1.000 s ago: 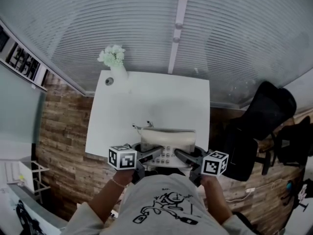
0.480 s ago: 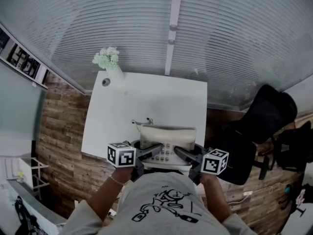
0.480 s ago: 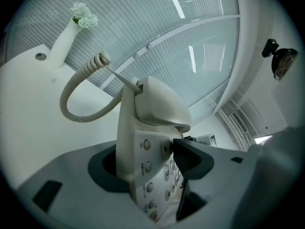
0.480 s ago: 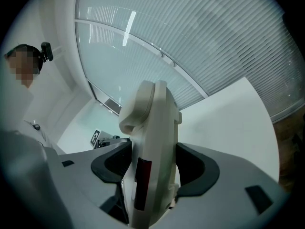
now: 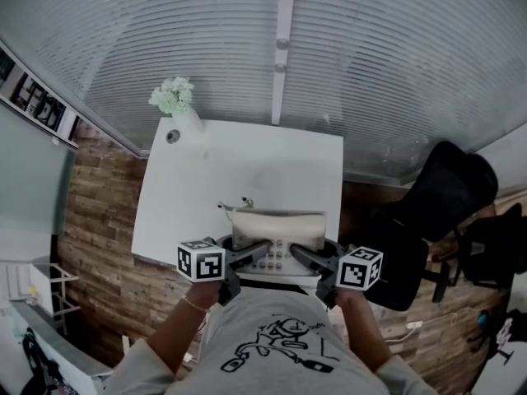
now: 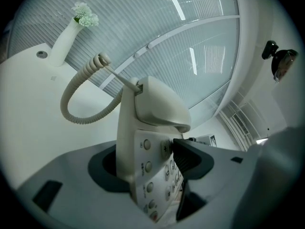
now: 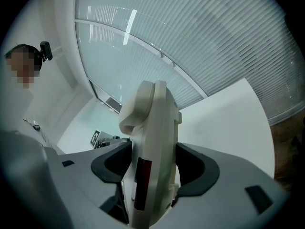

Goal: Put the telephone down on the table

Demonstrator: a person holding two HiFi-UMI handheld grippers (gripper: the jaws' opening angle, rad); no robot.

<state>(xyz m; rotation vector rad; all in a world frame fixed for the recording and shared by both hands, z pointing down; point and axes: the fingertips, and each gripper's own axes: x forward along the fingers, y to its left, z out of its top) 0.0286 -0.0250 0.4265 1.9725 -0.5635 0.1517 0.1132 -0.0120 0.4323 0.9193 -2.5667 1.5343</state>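
Note:
A cream telephone with its handset on top is held over the near edge of the white table. My left gripper is shut on its left end, pads on the keypad side. My right gripper is shut on its right end. In the left gripper view the telephone stands between the jaws and its coiled cord loops out to the left. The right gripper view shows the telephone's side edge-on. I cannot tell whether its base touches the table.
A white vase with pale flowers stands at the table's far left corner, beside a small round hole. A black chair stands to the table's right. Ribbed blinds rise behind the table. The floor is wood.
Both grippers have carried the telephone a little forward toward the table. Both grips are unchanged.

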